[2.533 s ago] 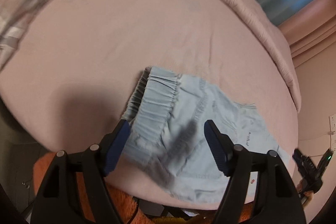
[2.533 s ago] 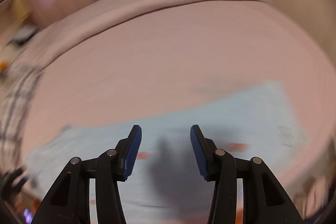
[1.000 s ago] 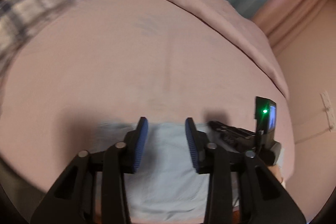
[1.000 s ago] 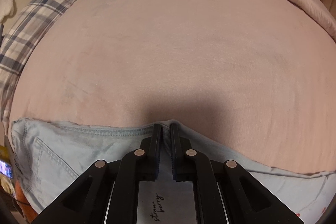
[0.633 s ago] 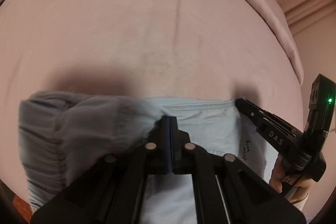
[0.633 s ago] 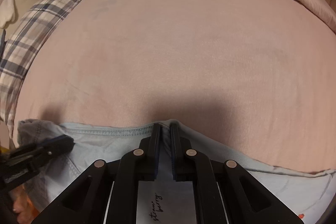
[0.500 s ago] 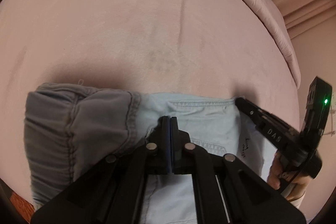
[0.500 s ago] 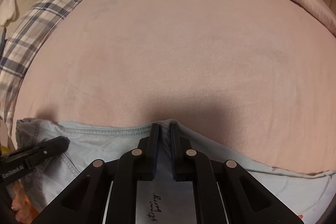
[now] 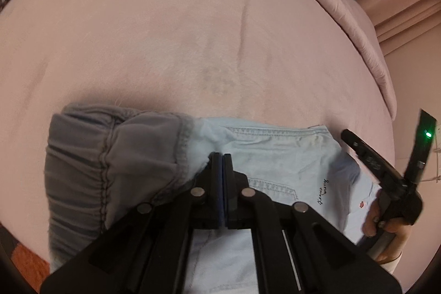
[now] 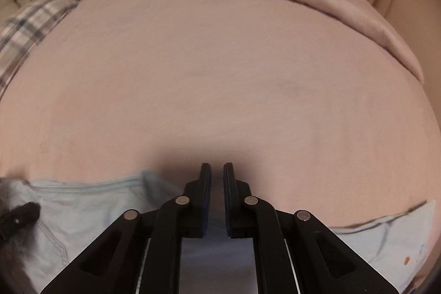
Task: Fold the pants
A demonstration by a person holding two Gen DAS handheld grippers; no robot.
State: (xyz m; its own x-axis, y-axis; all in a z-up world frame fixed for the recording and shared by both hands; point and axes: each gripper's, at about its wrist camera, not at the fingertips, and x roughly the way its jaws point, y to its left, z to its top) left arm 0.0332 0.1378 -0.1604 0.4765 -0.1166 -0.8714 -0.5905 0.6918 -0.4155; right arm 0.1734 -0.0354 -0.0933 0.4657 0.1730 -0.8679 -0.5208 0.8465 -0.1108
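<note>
**Desk:** Where do you have the pants [image 9: 275,153] now?

**Caption:** They lie along the lower edge of both wrist views, at the near side of the pink bed sheet [image 9: 193,32]. The gathered waistband [image 9: 110,164], in shadow, bunches at lower left of the left view. Your left gripper [image 9: 221,156], bottom centre, has its fingers pressed together on the pale denim beside that waistband. In the right view your right gripper [image 10: 217,170] is at bottom centre, its fingers nearly together; cloth shows low between them, but blur keeps me from saying it is pinched.

**Desk:** Which step is this?

**Caption:** It reads as the pickup before a fold: both tools sit on the far edge of the cloth. Next, you would likely lift both holds evenly and carry that edge across. Check the right-hand grip first, or that side may drop away.
</note>
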